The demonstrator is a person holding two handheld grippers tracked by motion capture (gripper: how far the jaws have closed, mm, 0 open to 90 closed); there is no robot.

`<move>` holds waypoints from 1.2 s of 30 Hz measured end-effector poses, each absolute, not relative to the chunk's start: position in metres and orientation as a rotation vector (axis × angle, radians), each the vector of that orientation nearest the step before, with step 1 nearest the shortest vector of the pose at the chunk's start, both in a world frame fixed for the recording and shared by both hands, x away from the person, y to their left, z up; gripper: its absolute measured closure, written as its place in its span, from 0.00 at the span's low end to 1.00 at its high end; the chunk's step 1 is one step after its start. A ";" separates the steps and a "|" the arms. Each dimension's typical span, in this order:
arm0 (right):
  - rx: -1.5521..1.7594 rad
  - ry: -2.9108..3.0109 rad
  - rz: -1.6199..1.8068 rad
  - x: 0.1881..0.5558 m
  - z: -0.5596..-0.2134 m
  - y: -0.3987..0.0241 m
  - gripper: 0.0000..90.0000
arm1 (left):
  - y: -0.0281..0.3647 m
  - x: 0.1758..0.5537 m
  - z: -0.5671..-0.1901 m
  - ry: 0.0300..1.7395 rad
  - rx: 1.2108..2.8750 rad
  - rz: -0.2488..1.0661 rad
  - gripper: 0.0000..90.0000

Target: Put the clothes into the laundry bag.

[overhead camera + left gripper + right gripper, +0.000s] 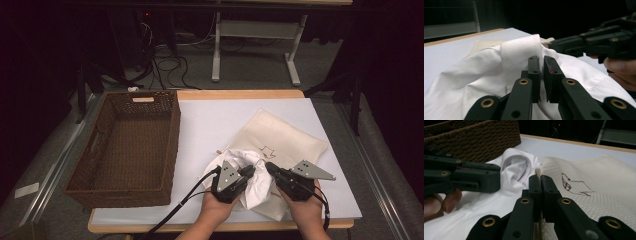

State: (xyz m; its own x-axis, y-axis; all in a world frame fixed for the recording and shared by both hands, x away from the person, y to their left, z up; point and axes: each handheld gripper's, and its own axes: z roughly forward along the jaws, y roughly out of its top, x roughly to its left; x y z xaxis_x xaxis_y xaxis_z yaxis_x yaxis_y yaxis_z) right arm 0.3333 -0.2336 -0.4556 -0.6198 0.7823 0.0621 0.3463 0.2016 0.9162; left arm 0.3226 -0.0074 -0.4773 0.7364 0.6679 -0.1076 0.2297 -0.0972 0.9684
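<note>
Two grippers work just right of the basket [125,145]: the left gripper [541,72] is clamped on a fold of the white shirt [255,185], the right gripper [540,192] pinches the bag [285,140] rim, its mouth facing the shirt.

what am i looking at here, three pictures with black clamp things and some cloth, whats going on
A person holds a pair of hand-held tongs in each hand; there is no robot arm. The high view looks down on the table from above. The other two pictures come from small cameras riding on each pair of tongs, looking along their black jaws.

On the white table lie a brown wicker basket, a cream cloth bag with a line drawing, and a white garment bunched at the bag's mouth.

The left tongs are shut on a fold of the white garment. The right tongs are shut on the edge of the cream bag.
</note>
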 end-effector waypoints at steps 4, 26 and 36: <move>1.078 2.060 1.453 0.334 -0.454 -0.236 0.98 | -0.013 0.320 -0.481 0.720 1.695 0.434 0.95; 0.982 2.031 1.497 0.321 -0.440 -0.230 0.98 | -0.042 0.342 -0.490 0.815 1.747 0.477 0.92; 0.977 2.022 1.501 0.319 -0.440 -0.233 0.98 | -0.039 0.344 -0.486 0.844 1.711 0.523 0.89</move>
State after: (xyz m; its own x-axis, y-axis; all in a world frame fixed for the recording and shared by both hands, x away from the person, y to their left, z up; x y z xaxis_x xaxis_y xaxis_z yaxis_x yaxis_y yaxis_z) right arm 0.3187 -0.2335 -0.4404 -0.6555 0.7525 0.0639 0.2792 0.1628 0.9463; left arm 0.3439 -0.0391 -0.4864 0.6481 0.7581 -0.0725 0.2724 -0.1418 0.9517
